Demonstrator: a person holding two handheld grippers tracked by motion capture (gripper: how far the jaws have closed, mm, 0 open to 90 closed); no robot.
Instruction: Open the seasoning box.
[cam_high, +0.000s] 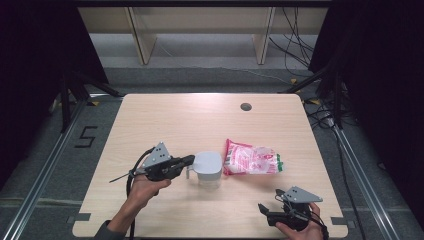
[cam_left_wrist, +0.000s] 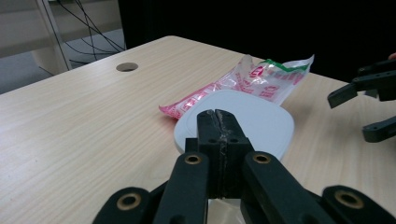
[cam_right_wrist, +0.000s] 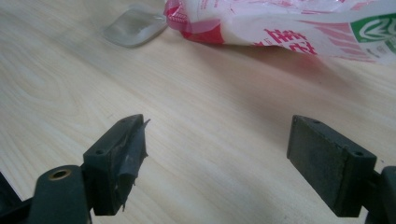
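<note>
the left gripper (cam_left_wrist: 218, 114) has its two black jaws pressed flat together, tips meeting just at the near edge of the white rounded-square lid (cam_left_wrist: 243, 123) of a small clear plastic container (cam_high: 207, 169). from the high view the jaws point at the container's small side handle, but whether they pinch that handle or merely touch it cannot be told. the left hand (cam_high: 145, 187) holds this gripper over the table's near-left part, a black cable trailing back from it.

the right gripper (cam_right_wrist: 215, 158) has its jaws spread wide with only bare wood between them; a bit of torn dark tape hangs off the inner face of one jaw. it sits low at the near-right edge of the light wooden table (cam_high: 165, 115), held by the right hand (cam_high: 305, 231), well apart from the container.

just beside the container, on its right in the high view, lies a pink-and-white printed plastic bag with a green patch at one end (cam_high: 252, 160), flat on its side and close to touching the container. farther back on the table is a small round grey cable hole (cam_high: 245, 106). beyond the table are grey floor, loose black cables and pale wooden shelf legs.
</note>
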